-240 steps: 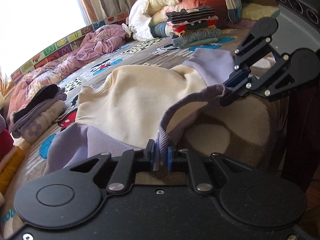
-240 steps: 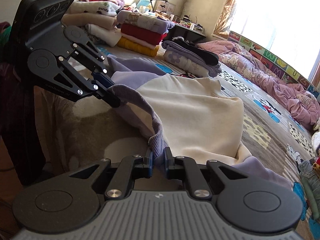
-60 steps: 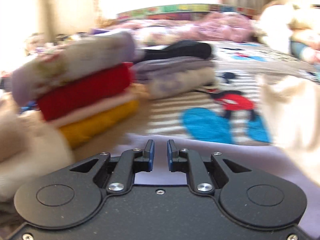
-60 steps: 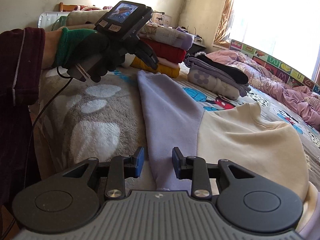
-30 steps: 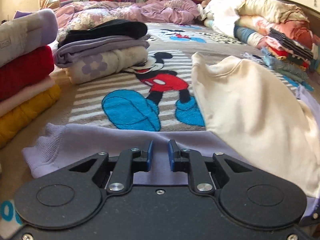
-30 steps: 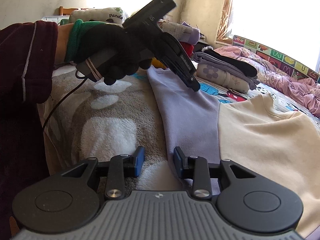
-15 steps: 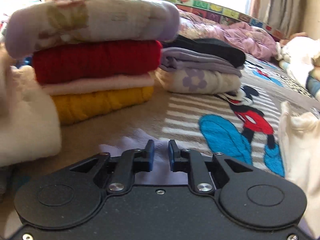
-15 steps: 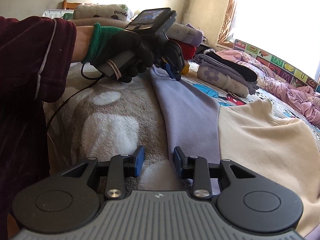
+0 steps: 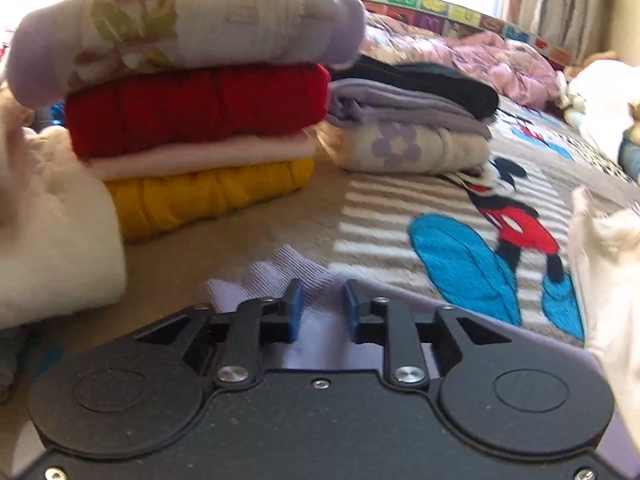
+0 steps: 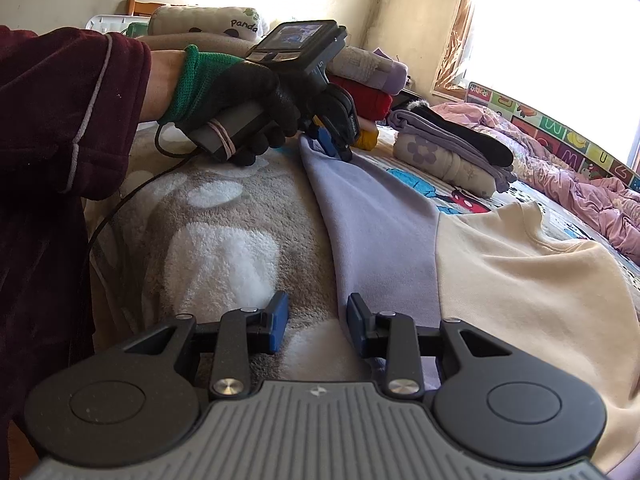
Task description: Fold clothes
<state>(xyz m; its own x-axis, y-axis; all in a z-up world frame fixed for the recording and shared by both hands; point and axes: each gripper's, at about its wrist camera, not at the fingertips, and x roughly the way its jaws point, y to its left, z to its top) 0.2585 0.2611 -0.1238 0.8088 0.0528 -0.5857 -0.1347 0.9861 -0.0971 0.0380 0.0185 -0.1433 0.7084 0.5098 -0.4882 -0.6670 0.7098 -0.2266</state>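
Observation:
A cream sweatshirt (image 10: 520,280) with lilac sleeves lies flat on the bed. One lilac sleeve (image 10: 372,216) stretches straight out to the side. My left gripper (image 9: 319,307) is open just above the sleeve's ribbed cuff (image 9: 280,272); it also shows in the right wrist view (image 10: 332,144) at the sleeve's far end. My right gripper (image 10: 314,326) is open and empty, low over the blanket at the near edge of the sleeve.
A stack of folded clothes (image 9: 192,92) in floral, red, pink and yellow stands just beyond the cuff. A second folded pile (image 9: 412,128) lies to its right. A white fluffy item (image 9: 52,232) sits at left. A pink quilt (image 10: 580,184) lies farther back.
My left gripper has opened a little wider over the cuff. The right gripper has stayed in place, open.

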